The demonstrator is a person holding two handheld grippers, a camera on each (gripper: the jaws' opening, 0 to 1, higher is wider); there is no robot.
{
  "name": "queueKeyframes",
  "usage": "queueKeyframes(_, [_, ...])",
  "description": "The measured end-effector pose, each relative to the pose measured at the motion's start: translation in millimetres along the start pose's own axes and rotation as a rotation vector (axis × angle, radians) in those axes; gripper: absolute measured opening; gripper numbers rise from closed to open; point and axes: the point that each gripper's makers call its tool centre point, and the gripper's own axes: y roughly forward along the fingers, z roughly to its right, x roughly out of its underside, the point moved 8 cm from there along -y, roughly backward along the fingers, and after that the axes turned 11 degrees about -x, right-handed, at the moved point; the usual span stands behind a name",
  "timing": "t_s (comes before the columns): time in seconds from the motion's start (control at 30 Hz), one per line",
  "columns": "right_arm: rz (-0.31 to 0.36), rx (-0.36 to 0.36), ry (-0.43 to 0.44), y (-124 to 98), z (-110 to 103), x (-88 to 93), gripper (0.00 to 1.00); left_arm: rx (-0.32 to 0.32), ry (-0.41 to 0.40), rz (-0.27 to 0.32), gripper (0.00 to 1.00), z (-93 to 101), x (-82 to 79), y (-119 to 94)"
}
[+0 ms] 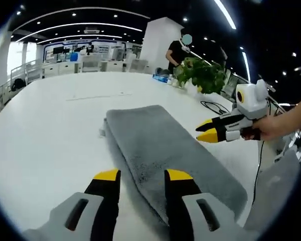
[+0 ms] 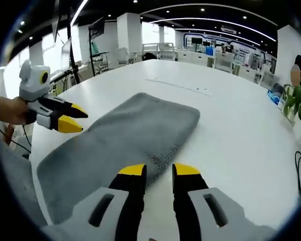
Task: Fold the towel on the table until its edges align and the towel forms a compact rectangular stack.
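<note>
While folded into a long grey strip, towel [image 1: 160, 145] flat on white table [image 1: 50, 130]. Left gripper [image 1: 138, 175] jaws parted, empty, at towel's near edge; right gripper [image 2: 159, 169] likewise. Potted plant [image 1: 203, 74], person's hand [image 1: 271, 126] in left gripper view.

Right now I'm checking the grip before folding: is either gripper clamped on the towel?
No. In the left gripper view, the left gripper stands open over the towel, and the right gripper hovers beside it, holding nothing.
</note>
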Motion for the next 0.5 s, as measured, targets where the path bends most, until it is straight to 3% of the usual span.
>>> queueKeyframes(0.13, [-0.007,-0.008,0.005,-9,-3,9.6,0.29,0.036,0.026,0.011,0.46,9.9,0.1,-12])
queueKeyframes(0.2, [-0.011,0.009,-0.033,-16,-5,11.2,0.34,0.057,0.026,0.004,0.5,13.5,3.0,-16])
queueKeyframes(0.3, [-0.016,-0.032,-0.046,-21,-12,15.3,0.36,0.121,0.019,-0.005,0.58,19.3,9.1,-24])
queueKeyframes(0.43, [-0.032,-0.078,-0.117,-31,-34,13.6,0.37,0.173,0.093,-0.016,0.62,28.1,12.0,-36])
queueKeyframes(0.5, [-0.029,-0.095,-0.134,-31,-31,9.4,0.38,0.209,0.147,-0.027,0.62,33.4,14.7,-40])
